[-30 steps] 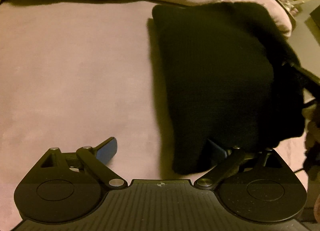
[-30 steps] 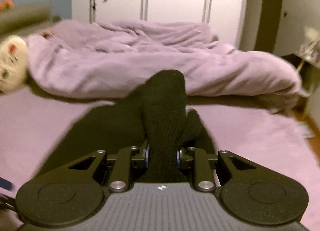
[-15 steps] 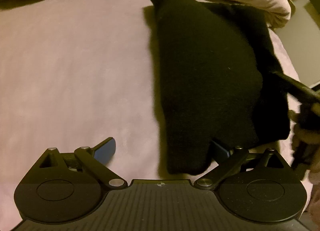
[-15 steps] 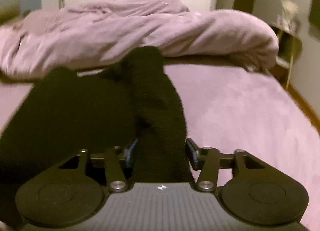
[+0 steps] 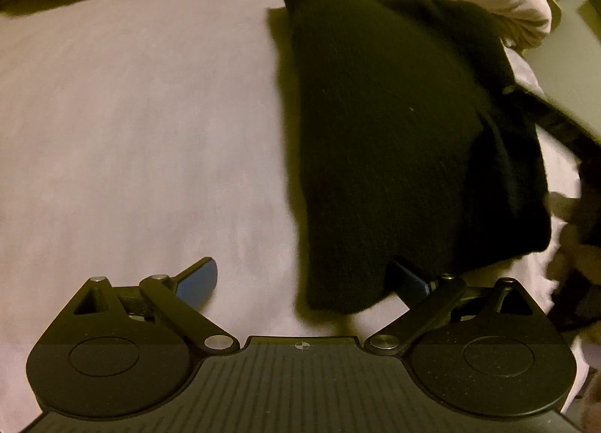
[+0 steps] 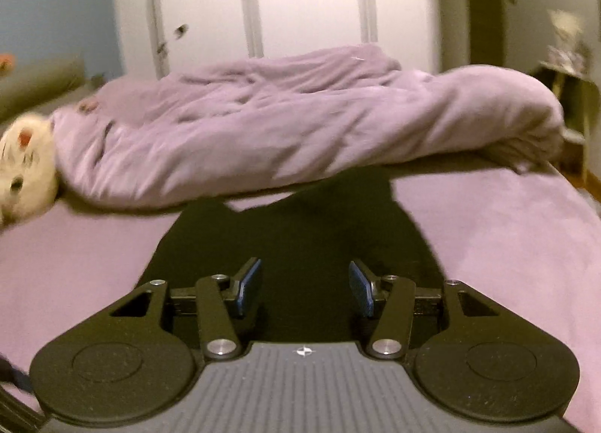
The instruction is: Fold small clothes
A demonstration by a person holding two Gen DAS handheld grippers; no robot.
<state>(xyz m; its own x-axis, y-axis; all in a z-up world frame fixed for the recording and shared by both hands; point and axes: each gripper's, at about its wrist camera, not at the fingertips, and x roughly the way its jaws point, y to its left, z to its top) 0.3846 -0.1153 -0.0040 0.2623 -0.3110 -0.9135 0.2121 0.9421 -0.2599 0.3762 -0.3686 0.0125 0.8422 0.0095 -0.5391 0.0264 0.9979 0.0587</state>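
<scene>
The black knit garment (image 5: 394, 140) lies folded on the bed (image 5: 131, 132), soft and limp; an edge or corner looks best to pinch. Left gripper (image 5: 300, 282) spread wide; right gripper (image 6: 305, 288) half-spread, empty.

A: Which colours lie before you?
B: You see a plain black garment (image 5: 394, 140) on a lilac bed sheet (image 5: 131, 132); lilac duvet (image 6: 300, 125); white wardrobe (image 6: 300, 1); blue pads (image 6: 249, 286).
</scene>
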